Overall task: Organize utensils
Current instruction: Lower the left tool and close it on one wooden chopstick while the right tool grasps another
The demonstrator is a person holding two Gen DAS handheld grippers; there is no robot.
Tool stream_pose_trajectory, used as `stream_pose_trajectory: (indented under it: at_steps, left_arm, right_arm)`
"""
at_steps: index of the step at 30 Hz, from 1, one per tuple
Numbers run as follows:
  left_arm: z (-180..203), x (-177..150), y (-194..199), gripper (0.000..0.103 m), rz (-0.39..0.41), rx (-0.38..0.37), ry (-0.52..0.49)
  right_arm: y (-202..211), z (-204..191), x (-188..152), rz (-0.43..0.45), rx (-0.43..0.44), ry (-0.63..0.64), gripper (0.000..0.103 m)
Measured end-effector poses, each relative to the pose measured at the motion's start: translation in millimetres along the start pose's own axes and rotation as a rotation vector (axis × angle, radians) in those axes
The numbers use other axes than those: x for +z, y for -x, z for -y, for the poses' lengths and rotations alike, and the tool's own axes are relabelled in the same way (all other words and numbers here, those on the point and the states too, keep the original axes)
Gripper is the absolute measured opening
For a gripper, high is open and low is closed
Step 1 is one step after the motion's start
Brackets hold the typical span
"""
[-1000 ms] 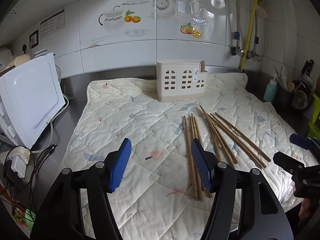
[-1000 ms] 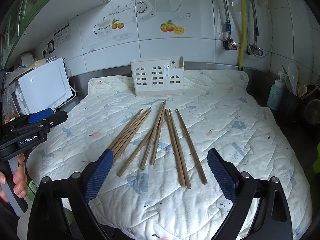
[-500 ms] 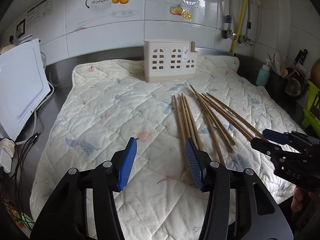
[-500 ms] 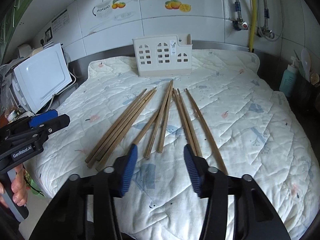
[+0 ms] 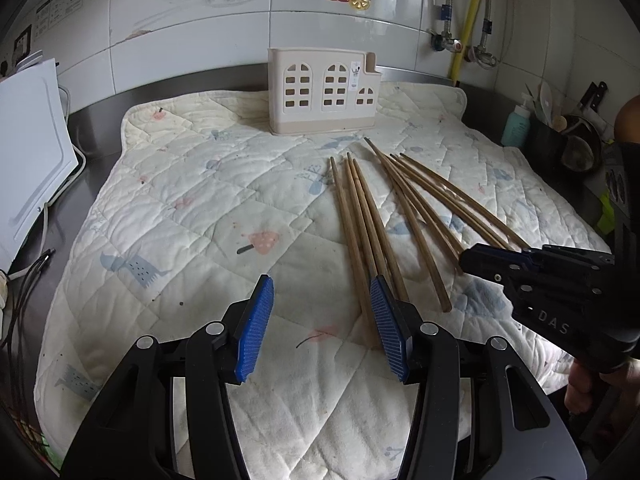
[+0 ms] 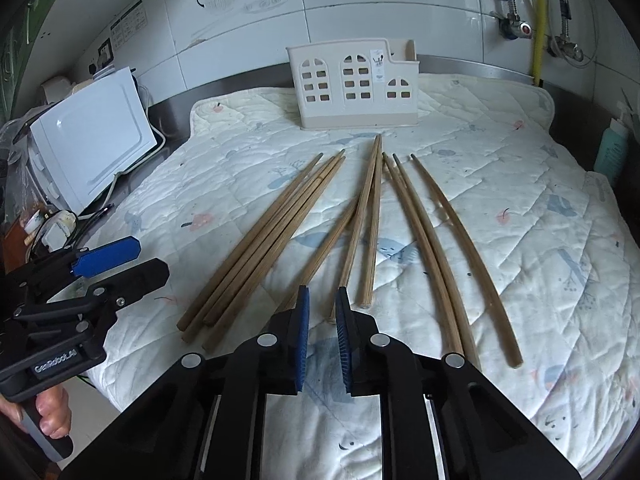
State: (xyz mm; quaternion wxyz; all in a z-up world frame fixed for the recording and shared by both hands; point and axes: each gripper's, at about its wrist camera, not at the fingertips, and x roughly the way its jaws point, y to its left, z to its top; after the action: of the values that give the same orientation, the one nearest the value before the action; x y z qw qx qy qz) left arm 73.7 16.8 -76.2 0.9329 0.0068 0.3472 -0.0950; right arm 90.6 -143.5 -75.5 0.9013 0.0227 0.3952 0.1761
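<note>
Right gripper (image 6: 321, 322) has narrowed its jaws and dropped toward the chopsticks since a second ago; left gripper (image 5: 322, 322) edged in too.
Nothing sorted yet: all the long brown wooden chopsticks (image 6: 370, 228) lie loose on the quilted cream mat (image 6: 540, 208) in front of the beige plastic window-cut utensil holder (image 6: 354, 84), none visibly inside it. Right gripper nearly pressed together, pinching nothing, near ends of the middle sticks just ahead. Left gripper spread, empty, leftmost bundle (image 5: 362, 224) by its right finger.
</note>
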Motion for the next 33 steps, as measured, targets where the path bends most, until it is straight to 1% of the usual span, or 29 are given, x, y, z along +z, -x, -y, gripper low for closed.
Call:
stream_pose_trajectory:
  at_steps: [4,5,7,9,11,12,16,17,22,26,29,32,33]
  left_arm:
    - [-2,-3,-2,0.044,-0.014,-0.035,0.007]
    - [-1,-4,-2,0.041,-0.015,-0.049,0.007]
    - [1,-6,-2,0.041,-0.018,-0.067,0.003]
    - [4,-9,-3,0.038,-0.022,-0.085,-0.006]
    - [6,-12,-5,0.037,-0.035,-0.105,-0.005]
    - [7,-13,-6,0.033,-0.041,-0.110,-0.007]
    - [8,-16,-13,0.031,-0.064,-0.120,0.002]
    - [8,-16,-15,0.027,-0.069,-0.118,0.005]
    - [5,-16,-21,0.027,-0.093,-0.100,0.026]
    - [10,-15,-24,0.027,-0.104,-0.088,0.024]
    - [13,-14,-31,0.026,-0.122,-0.049,0.016]
    - [16,-11,-35,0.018,-0.120,0.007,0.001]
    - [17,-9,-36,0.017,-0.120,0.020,-0.001]
  right_arm:
    - [-9,3,1,-0.021,-0.009,-0.017,0.012]
    - [-12,4,1,-0.027,-0.017,-0.017,0.012]
    - [-15,5,0,-0.035,-0.024,-0.024,0.012]
    - [-18,5,-1,-0.042,-0.028,-0.028,0.012]
    - [-19,5,-2,-0.039,-0.041,-0.024,0.010]
    - [-19,4,-2,-0.039,-0.042,-0.023,0.010]
    - [-18,5,-2,-0.038,-0.041,-0.025,0.010]
    - [-18,5,-2,-0.038,-0.041,-0.026,0.010]
    - [-17,6,-3,-0.035,-0.036,-0.029,0.010]
    - [-16,7,-3,-0.031,-0.033,-0.030,0.010]
    - [-16,7,-4,-0.030,-0.031,-0.032,0.010]
    - [-16,7,-4,-0.028,-0.026,-0.034,0.010]
    - [-16,7,-4,-0.028,-0.024,-0.037,0.010]
